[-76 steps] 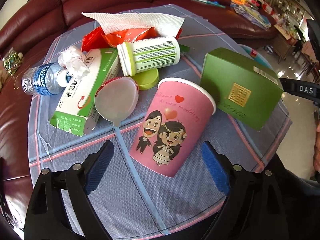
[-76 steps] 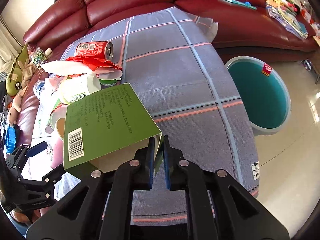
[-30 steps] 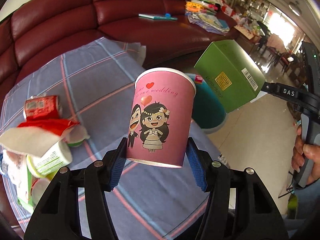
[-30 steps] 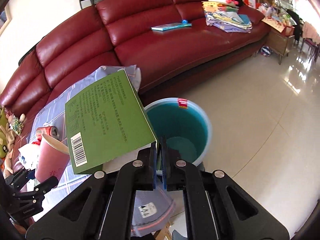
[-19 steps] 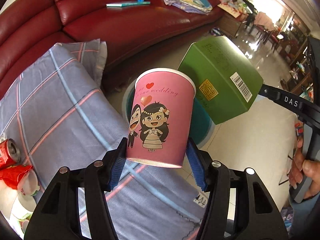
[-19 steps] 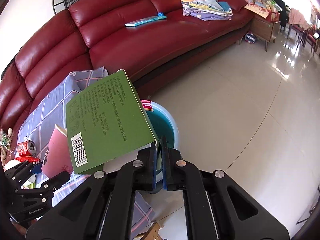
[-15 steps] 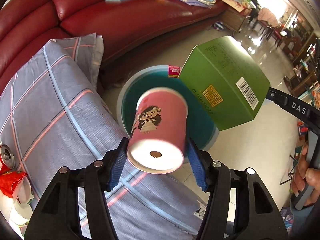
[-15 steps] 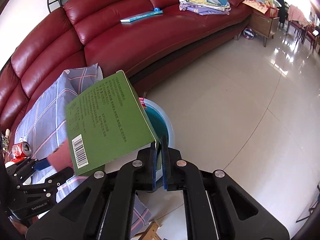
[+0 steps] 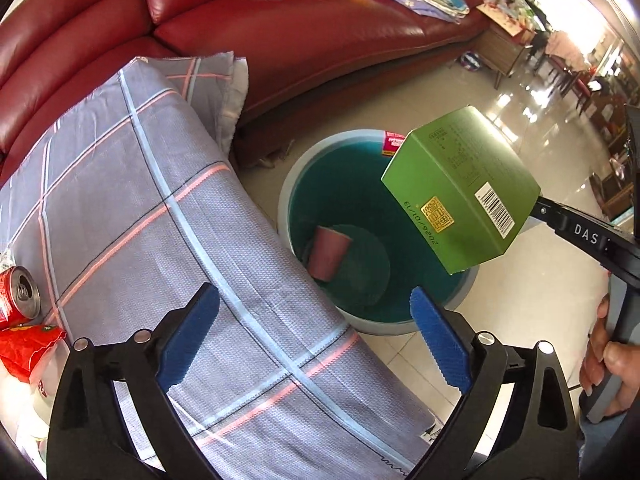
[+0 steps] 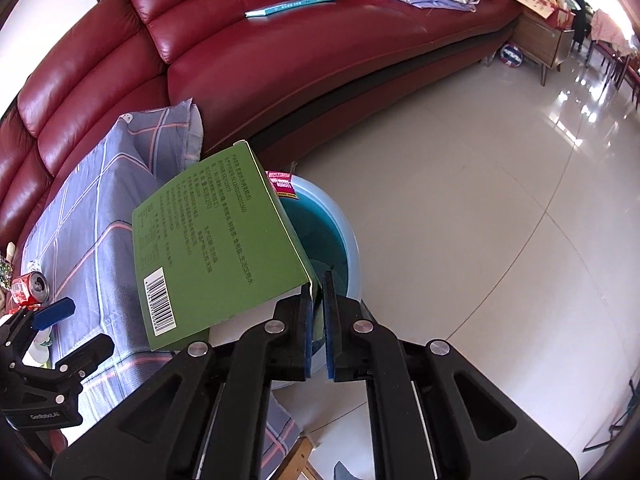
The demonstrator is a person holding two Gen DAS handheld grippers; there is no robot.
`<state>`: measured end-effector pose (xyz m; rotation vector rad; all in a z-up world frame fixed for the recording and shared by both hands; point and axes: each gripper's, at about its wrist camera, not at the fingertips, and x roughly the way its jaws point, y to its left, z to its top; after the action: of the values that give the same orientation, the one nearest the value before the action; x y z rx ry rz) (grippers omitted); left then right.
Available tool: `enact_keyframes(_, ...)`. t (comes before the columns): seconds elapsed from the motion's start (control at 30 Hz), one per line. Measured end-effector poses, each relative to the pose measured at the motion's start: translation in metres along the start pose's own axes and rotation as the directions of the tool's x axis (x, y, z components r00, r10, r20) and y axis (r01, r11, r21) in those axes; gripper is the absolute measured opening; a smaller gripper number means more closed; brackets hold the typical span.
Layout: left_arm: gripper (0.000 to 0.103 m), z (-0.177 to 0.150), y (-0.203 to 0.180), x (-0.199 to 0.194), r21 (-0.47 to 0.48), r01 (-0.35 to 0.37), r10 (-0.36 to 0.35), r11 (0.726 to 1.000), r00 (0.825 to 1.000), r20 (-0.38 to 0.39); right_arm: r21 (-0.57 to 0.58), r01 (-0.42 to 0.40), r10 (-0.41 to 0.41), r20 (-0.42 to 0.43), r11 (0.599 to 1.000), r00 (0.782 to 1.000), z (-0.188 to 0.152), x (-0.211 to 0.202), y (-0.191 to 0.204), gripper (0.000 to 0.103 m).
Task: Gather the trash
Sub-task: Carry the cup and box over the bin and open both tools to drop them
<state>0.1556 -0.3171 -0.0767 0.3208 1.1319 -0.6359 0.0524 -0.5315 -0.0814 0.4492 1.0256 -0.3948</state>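
The teal trash bin [image 9: 286, 216] stands on the floor beside the table's edge. The pink paper cup [image 9: 328, 254] lies on its side at the bin's bottom. My left gripper [image 9: 316, 336] is open and empty, above the table's edge next to the bin. My right gripper [image 10: 316, 312] is shut on a flap of the green box [image 10: 212, 248] and holds it in the air over the bin [image 10: 352, 248]. The box also shows in the left wrist view [image 9: 460, 188].
The table has a grey-blue plaid cloth [image 9: 132, 200]. A red soda can [image 9: 18, 294], a red wrapper [image 9: 24, 344] and a white bottle lie at its left. A red leather sofa [image 10: 280, 48] curves behind. Tiled floor [image 10: 500, 220] spreads to the right.
My left gripper has opened and the pink cup has dropped into the bin. My right gripper has kept the green box over the bin.
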Motion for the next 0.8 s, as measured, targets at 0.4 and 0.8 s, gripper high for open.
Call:
enact_keyframes(0.4,0.099,-0.005,0.015,-0.008,-0.040,0.022,-0.022,0.999,1.000,0.005,-0.020,0.037,-0.038,-0.022,0.999,0.999,-0.005,0.010,0.021,0.085)
enact_keyframes(0.8,0.099,-0.020,0.030,-0.020,-0.067,0.035,-0.033,0.997,0.999,0.027,-0.055,0.082,-0.085,-0.053,0.995,0.995,-0.010,0.003,0.039,0.093)
